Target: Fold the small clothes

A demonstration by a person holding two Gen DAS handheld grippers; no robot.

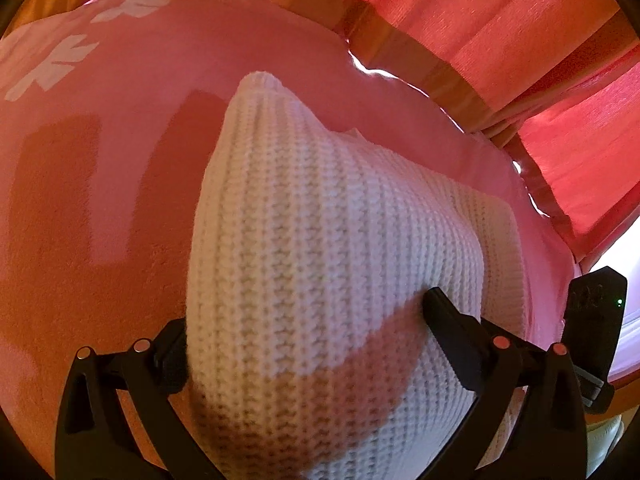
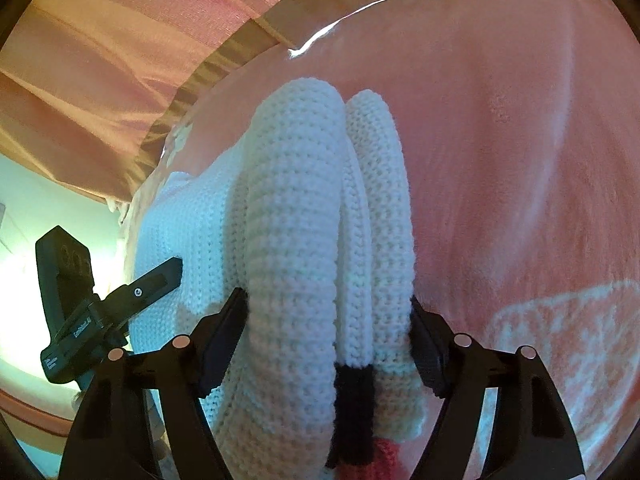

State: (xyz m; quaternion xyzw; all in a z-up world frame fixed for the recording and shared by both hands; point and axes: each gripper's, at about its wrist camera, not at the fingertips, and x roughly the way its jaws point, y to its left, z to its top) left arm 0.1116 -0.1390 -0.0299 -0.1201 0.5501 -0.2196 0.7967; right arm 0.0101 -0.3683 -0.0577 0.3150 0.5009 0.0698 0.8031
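A pink blanket (image 1: pixel 100 200) covers the whole work surface, with pale snowflake-like prints near its far left corner in the left wrist view. Behind it hang reddish-pink curtains (image 1: pixel 520 40), and a wooden edge (image 1: pixel 400 48) runs between blanket and curtains.

On the blanket lies a white knitted sweater (image 1: pixel 320 240), bunched up and raised at both near ends. The left wrist view shows one broad, ribbed fold tapering to a cuff-like tip toward the far side. Only the right wrist view shows the sweater (image 2: pixel 296 220) gathered into two thick rolls side by side, with a black band (image 2: pixel 354 400) and a bit of red knit (image 2: pixel 384 456) at the near end.

The left gripper (image 1: pixel 304 332) has the fold filling the space between its fingers, both pressing into the knit, so it is clamped on the sweater. The right gripper (image 2: pixel 328 328) holds both rolls between its fingers, pads pressed against the knit on each side. Each view catches the other gripper at its edge, gripping the same sweater.

The blanket is bare left of the sweater in the left view and right of it in the right view; the far edge lies close behind the sweater.
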